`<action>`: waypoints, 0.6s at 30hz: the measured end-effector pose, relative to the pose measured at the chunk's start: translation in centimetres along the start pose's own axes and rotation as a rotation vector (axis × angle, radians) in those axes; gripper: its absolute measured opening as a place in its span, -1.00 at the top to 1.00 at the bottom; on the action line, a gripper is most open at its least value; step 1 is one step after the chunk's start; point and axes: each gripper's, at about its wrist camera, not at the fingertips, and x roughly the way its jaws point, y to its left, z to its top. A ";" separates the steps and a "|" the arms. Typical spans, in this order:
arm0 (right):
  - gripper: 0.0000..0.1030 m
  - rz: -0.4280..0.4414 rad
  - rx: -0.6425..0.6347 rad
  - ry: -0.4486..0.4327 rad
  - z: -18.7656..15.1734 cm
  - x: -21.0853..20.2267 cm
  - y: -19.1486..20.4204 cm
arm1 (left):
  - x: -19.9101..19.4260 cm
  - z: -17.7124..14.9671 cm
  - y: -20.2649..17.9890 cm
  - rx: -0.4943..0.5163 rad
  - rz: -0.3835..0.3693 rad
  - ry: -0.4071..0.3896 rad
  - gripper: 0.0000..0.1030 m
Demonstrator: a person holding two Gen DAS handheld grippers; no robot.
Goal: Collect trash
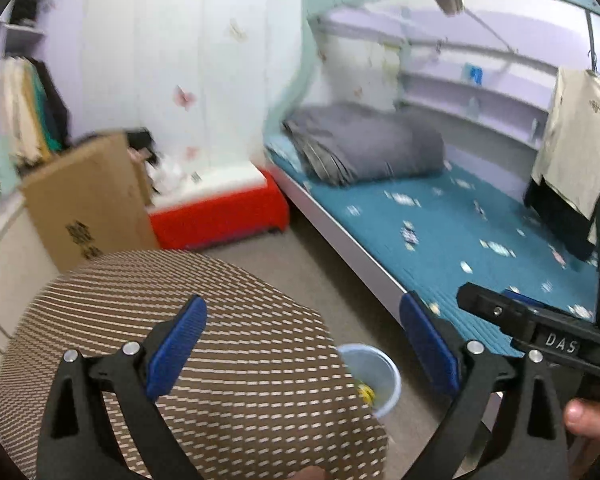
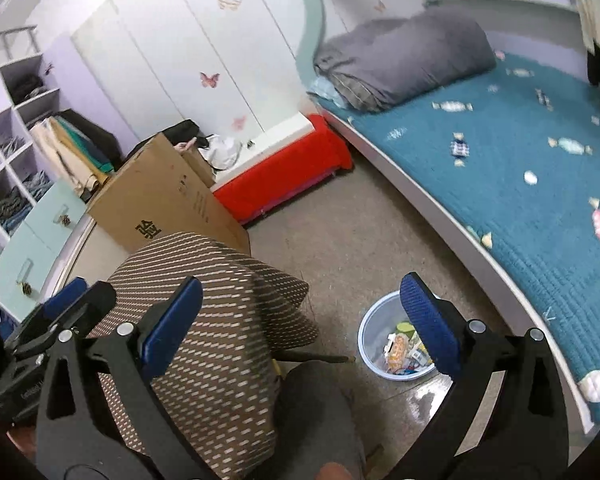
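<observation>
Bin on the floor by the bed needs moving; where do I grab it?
Grip the trash bin by its rim, coming straight down from above. It stands upright and open-topped, wrappers low inside, so one finger likely fits inside the thin wall, one outside. Right gripper looks nearest.

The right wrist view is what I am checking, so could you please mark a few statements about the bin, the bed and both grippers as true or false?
1. The bin on the floor holds wrappers and other trash. True.
2. The right gripper is shut on a wrapper. False: its jaws stand wide open with nothing between them.
3. A folded grey blanket lies on the bed. True.
4. The cardboard box lies on the bed. False: it stands on the floor, beside the red bench.
5. The left gripper is open and holds nothing. True.
</observation>
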 end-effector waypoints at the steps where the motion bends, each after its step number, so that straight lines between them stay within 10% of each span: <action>1: -0.88 -0.001 -0.014 -0.008 -0.1 -0.5 0.7 | -0.9 0.0 0.2 0.001 0.018 -0.016 -0.84; 18: -0.88 -0.017 -0.286 -0.250 -2.1 -12.6 14.1 | -16.4 -0.8 7.6 -0.132 0.287 -0.156 -0.85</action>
